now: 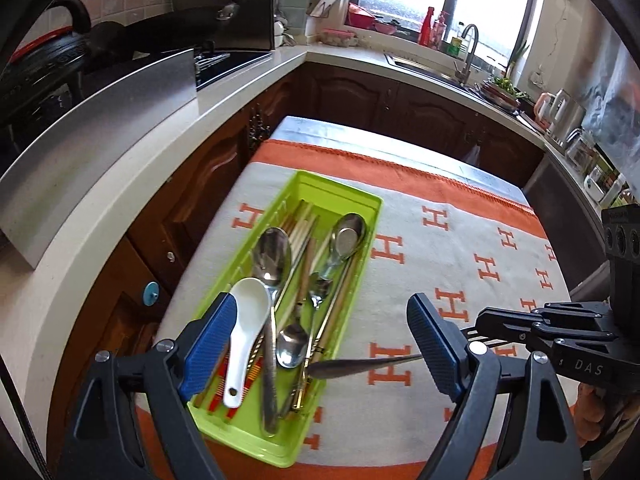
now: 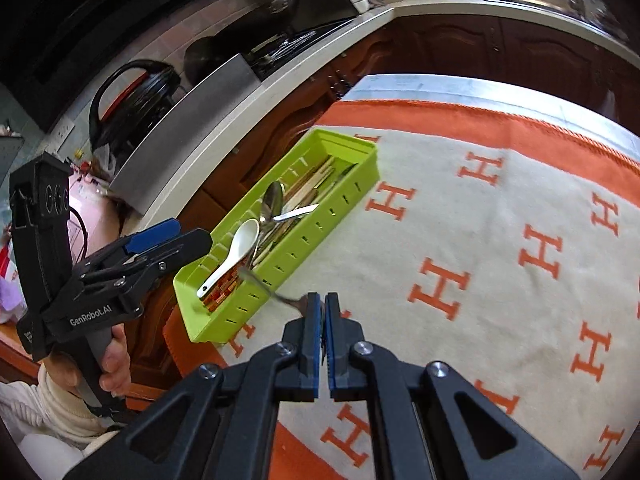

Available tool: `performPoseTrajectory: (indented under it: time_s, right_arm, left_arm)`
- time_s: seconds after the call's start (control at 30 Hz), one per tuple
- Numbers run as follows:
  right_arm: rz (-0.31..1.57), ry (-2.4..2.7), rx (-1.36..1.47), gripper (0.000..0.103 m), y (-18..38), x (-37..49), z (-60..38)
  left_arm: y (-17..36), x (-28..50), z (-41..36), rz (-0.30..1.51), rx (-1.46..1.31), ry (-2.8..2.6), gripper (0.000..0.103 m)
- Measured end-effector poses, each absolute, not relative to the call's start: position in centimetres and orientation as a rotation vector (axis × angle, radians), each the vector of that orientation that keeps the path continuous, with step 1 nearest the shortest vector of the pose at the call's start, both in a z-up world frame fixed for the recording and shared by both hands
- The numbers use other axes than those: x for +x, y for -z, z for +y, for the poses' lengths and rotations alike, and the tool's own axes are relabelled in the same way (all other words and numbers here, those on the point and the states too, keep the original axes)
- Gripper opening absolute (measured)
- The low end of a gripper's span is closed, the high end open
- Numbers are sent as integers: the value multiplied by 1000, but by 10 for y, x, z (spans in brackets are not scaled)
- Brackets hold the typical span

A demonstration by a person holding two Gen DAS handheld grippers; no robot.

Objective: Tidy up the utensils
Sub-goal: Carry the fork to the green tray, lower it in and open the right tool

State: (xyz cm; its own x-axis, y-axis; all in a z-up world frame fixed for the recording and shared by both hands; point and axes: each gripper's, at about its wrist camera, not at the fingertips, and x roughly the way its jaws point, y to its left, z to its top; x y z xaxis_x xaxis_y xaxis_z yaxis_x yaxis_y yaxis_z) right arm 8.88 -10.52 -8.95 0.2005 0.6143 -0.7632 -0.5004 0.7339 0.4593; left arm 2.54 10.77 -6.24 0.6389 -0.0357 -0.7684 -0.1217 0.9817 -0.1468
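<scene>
Surroundings: table covered with a cream cloth bearing orange H marks and an orange border. A pale L-shaped countertop over dark wood cabinets runs along the left and far sides. Black pans sit on the stove at far left; a sink with a tap lies under the bright window. A kettle and jars stand on the counter at far right.

Obstructions: nothing lies on the cloth between the grippers and the tray. In the left wrist view the left finger pad overlaps the near left corner of the tray.

Container: a long lime-green tray sits near the table's left edge, long axis running away from the cameras. Contents, piled loosely and crossing one another: a white ceramic spoon at the near left, a large metal spoon beside it, a ladle-like metal spoon toward the right wall, a smaller metal spoon, wooden chopsticks along the far half, and red-patterned chopstick ends at the near end.

Grippers: left gripper is spread wide with nothing between the pads, hanging above the tray's near end. Right gripper is clamped on a metal utensil handle, blurred, whose far end reaches over the tray's near right wall; utensil type cannot be told.
</scene>
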Motion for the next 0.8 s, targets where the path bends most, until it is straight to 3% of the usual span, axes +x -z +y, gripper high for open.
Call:
performPoseTrajectory:
  time_s: [0.47,0.67,0.8]
  right_arm:
    - [1087,-878,-114,2,89,109,18]
    - [998,-746,-82,2,93,134,34]
    - [1034,-697,-11,2,103,147,34]
  left_arm:
    - [92,12,169,903,-319,-103,87]
    - [104,16,171,920,-334,-76,87]
    - [109,19,170,923,-334,-60,87]
